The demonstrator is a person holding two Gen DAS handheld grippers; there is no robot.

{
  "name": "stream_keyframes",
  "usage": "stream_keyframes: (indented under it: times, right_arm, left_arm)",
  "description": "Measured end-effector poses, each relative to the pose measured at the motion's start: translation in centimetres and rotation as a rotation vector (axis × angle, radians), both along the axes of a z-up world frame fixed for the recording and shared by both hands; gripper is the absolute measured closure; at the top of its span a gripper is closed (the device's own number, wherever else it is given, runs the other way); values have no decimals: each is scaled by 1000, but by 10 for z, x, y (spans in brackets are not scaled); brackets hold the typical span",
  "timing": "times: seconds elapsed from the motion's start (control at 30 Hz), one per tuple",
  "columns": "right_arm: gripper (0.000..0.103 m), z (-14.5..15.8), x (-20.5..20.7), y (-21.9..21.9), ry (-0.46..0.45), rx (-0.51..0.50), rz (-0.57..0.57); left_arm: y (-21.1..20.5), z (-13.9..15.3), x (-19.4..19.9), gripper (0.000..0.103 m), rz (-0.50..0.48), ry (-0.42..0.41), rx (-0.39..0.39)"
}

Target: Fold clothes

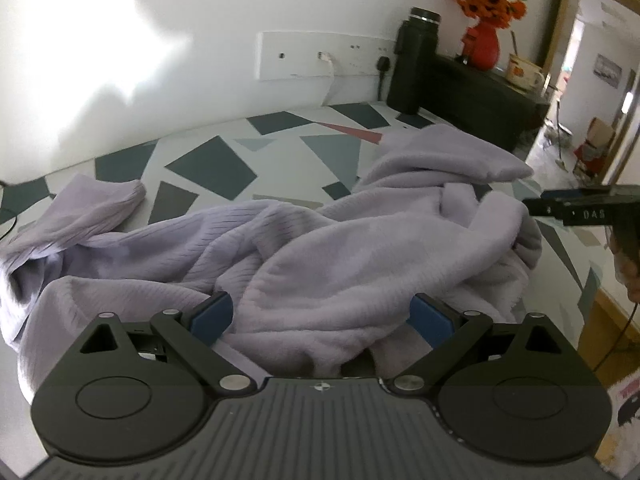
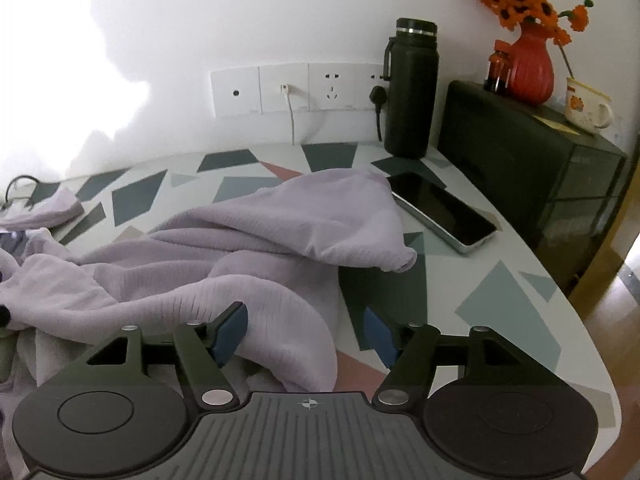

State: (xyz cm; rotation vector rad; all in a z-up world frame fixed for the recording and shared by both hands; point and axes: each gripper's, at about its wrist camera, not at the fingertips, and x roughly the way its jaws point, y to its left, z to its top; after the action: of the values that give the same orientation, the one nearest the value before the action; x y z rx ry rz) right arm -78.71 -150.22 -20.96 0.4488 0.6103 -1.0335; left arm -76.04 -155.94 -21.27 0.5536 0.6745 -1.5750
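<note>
- A lilac ribbed garment (image 1: 304, 256) lies crumpled across the patterned table (image 1: 208, 168), its fleecy inner side showing in places; what kind of garment it is cannot be told from the heap.
- The left gripper (image 1: 320, 316) is released — its blue pads stand wide, with a fold of the cloth bulging up between them, not pinched.
- The right gripper (image 2: 306, 332) is also released: cloth lies against the left pad, while the right pad hangs over bare table. Its jaws stand narrower than the left's.
- In the left wrist view, the right gripper's black body pokes in at the right edge, cut off, with part of a hand (image 1: 630, 276) behind it.
- One sleeve (image 2: 320, 216) reaches toward a phone (image 2: 440, 212) lying face up; its cuff touches or covers the phone's near corner — hard to tell which.
- A black flask (image 2: 410, 88) stands by the wall sockets (image 2: 296, 88), partly hiding a plug.
- A red vase of orange flowers (image 2: 530, 68) and a mug (image 2: 588, 108) sit on a dark cabinet (image 2: 520, 168); the blooms are cropped at the top.
- The garment's left end runs out of both views.
</note>
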Motion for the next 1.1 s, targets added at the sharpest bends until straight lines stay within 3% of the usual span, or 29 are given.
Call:
stream_keyframes:
  times: [0.23, 0.4, 0.8, 0.9, 0.97, 1.1]
  right_arm:
    - [41, -9, -2, 7, 28, -37, 43]
    - [41, -13, 4, 12, 49, -67, 96]
    - [41, -14, -2, 16, 12, -52, 117]
    - [41, -17, -1, 16, 7, -43, 118]
    - [41, -18, 0, 21, 19, -48, 129]
    - [40, -22, 6, 34, 55, -89, 179]
  left_arm:
    - [4, 4, -13, 6, -13, -76, -15]
    - [3, 3, -15, 6, 1, -84, -4]
    - [-9, -4, -36, 6, -22, -189, -5]
    - [-17, -8, -45, 6, -29, -268, -13]
    - [-24, -9, -44, 4, 15, -315, -10]
    - [-30, 1, -33, 4, 95, -246, -39]
